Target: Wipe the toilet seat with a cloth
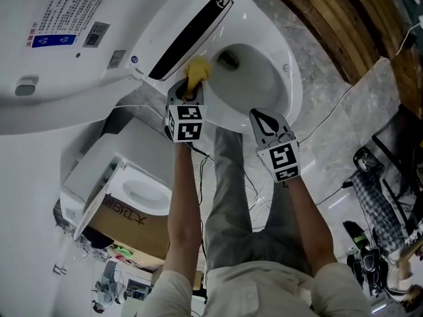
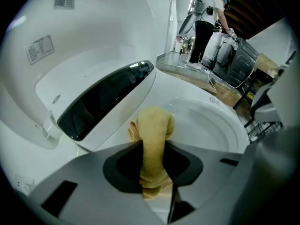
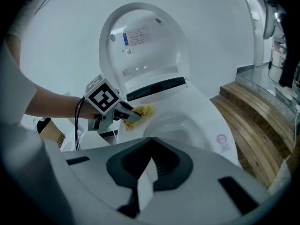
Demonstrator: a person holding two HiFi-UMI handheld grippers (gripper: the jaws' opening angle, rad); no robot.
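While the left gripper point(image 1: 190, 90) clamps the cloth point(image 1: 197, 69) on the seat point(image 1: 291, 92), upper centre, most wiping seems left; right gripper point(image 1: 263, 119) is closed, empty.

Cool, even indoor light with soft shadows. Both gripper views bulge, with black corners. The left gripper point(image 2: 153, 182) seems slightly soft near the lens, and the black panel point(image 2: 105, 100) shows faint glare.

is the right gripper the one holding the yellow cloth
No, the yellow cloth is pinched in the left tongs, while the right tongs are closed with nothing between them.
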